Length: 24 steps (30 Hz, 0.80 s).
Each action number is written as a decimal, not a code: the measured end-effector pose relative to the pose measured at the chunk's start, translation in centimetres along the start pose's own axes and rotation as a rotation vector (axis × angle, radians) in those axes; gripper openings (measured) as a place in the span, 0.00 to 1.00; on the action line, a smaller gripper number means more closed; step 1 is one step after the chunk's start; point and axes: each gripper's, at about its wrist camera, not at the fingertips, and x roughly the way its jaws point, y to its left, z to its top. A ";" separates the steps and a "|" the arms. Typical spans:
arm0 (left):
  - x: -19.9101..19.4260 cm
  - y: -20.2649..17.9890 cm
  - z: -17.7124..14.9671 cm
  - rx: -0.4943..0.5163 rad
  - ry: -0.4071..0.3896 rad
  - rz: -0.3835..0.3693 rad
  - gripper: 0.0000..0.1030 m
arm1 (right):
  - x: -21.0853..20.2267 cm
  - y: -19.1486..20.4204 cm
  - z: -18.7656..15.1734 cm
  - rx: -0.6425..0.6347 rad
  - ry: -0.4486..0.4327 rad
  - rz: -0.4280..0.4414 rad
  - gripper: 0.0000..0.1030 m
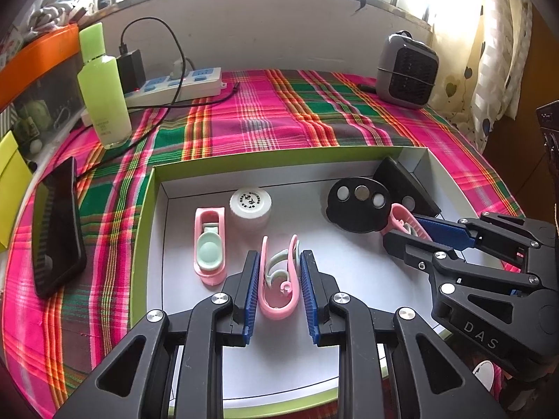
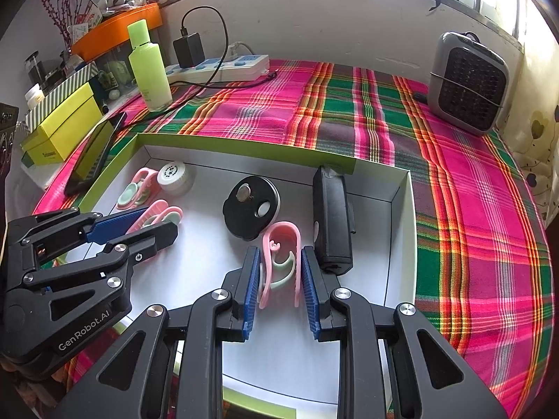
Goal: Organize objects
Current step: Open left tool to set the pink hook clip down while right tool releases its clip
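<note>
A: Left tongs [image 1: 279, 279] clamp a pink clip [image 1: 279, 279] inside the shallow tray [image 1: 153, 188].
B: Right tongs [image 2: 279, 272] grip another pink clip [image 2: 281, 258], same tray. Also inside: third clip [image 1: 209, 244], white jar [image 1: 250, 206], black disc [image 2: 251, 206], black box [image 2: 332, 216].

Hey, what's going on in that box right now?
Two handheld grippers are working inside a shallow white box on a plaid cloth. The left gripper straddles one pink clip; the right gripper straddles another pink clip. A third pink clip, white jar and black disc lie nearby.
</note>
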 end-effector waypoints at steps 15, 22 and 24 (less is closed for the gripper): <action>0.0 0.0 0.0 -0.001 0.004 -0.004 0.23 | 0.0 0.0 -0.1 0.001 0.000 -0.002 0.24; -0.4 0.1 0.0 -0.012 0.001 0.003 0.33 | -0.2 0.0 -0.2 0.003 -0.002 -0.005 0.24; -0.7 0.0 0.1 -0.007 -0.006 -0.002 0.34 | -0.3 0.0 -0.3 0.009 -0.006 -0.003 0.24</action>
